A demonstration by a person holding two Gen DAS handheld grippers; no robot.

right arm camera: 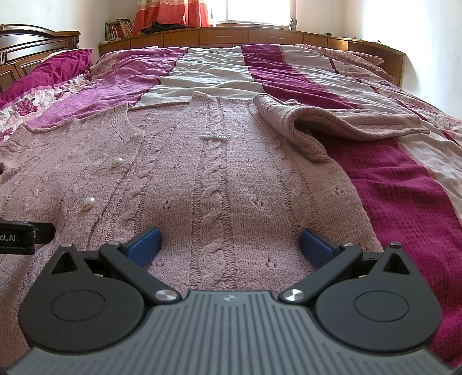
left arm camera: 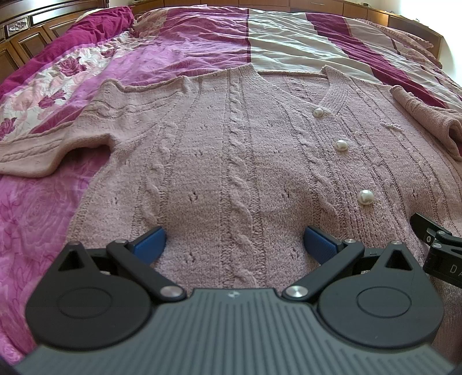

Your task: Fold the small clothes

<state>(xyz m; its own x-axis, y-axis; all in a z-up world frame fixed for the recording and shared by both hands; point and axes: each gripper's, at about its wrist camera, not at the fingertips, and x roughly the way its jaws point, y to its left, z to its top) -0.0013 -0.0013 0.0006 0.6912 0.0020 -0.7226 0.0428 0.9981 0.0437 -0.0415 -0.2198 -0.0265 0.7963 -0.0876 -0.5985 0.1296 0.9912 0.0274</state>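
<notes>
Cardigan [left arm camera: 236, 150]: pink cable knit, pearl buttons [left arm camera: 340, 144], spread flat on the bed [right arm camera: 404, 178], filling mid-frame in both views. Likely soft, limp, stretchy, fairly light; best taken at the hem corners or sleeve cuffs, clear of the buttons.

Left gripper [left arm camera: 234, 245]: jaws wide apart, empty, low over the hem at lower centre.

Right gripper [right arm camera: 229, 245]: jaws likewise apart, empty, low over the hem.

Left view alone shows the sleeve [left arm camera: 55, 141] lying flat at left; right view alone shows the other sleeve's [right arm camera: 317, 121] open cuff, the window and curtain [right arm camera: 173, 13].

Bright daylight from the blown-out window [right arm camera: 254, 11]; sharp centre, strongly bowed fisheye edges.
</notes>
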